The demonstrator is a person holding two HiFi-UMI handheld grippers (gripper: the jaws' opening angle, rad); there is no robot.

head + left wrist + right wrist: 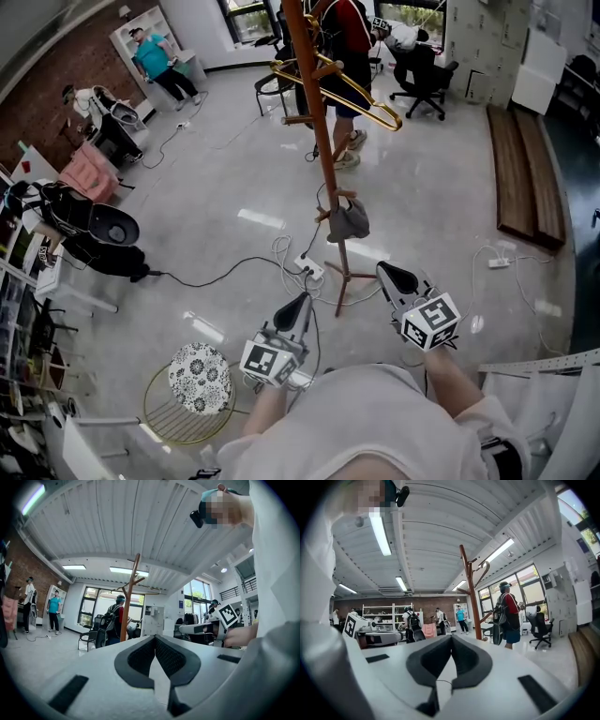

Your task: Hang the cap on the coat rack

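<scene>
Your left claw (300, 306) is closed: in the left gripper view its pads (140, 657) meet at the tips with nothing between them. Your right claw (397, 277) is closed and empty too, its pads (468, 657) touching at the front edge.

The grey cap (348, 221) hangs on a low peg of the wooden coat rack (322, 141), against the pole and above its splayed feet. It is apart from both claws. From the head view, both claws sit on your side of the rack's feet, the left claw to the left of the pole and the right claw to the right, with the cap beyond and between them.

Gold hangers (339, 82) hang from the rack's upper arms. A power strip (309, 268) lies on the floor just left of the rack's feet. A person with a backpack (348, 52) stands behind the rack.
</scene>
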